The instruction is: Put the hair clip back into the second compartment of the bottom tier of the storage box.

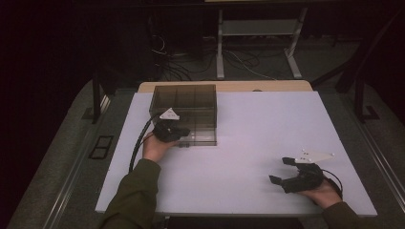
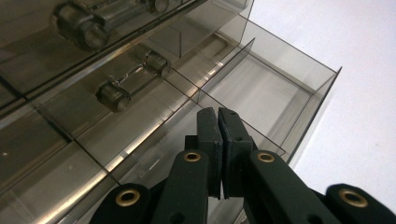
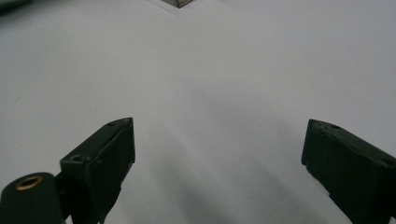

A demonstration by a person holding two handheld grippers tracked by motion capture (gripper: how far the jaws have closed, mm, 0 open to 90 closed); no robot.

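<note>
Drawer work is in hand at the smoked-plastic drawer cabinet (image 1: 185,112), which stands toward the far left of the white desk (image 1: 248,162). The left gripper (image 1: 177,134) sits at the cabinet's near lower front, and the left gripper view shows its jaws pressed together over the front wall of the lowest drawer (image 2: 261,88). That drawer stands pulled out from the cabinet body, its divider and empty compartments exposed. Whether the thin clear wall is pinched between the pads or the jaws merely rest closed just above it cannot be told. A pinch on the front wall would be the likely reason for this placement, since it gives a hold for sliding the drawer along its track. The two drawers above carry clear bar handles (image 2: 133,81) and appear to sit farther back than the lowest one. The right gripper (image 1: 286,169) rests well apart at the near right of the desk, held low in the person's right hand (image 1: 325,193), with its jaws wide apart and nothing between them. This parked position probably keeps it clear of the drawer's travel while leaving it ready to steady the light cabinet, which could shift on the smooth desk.
</note>
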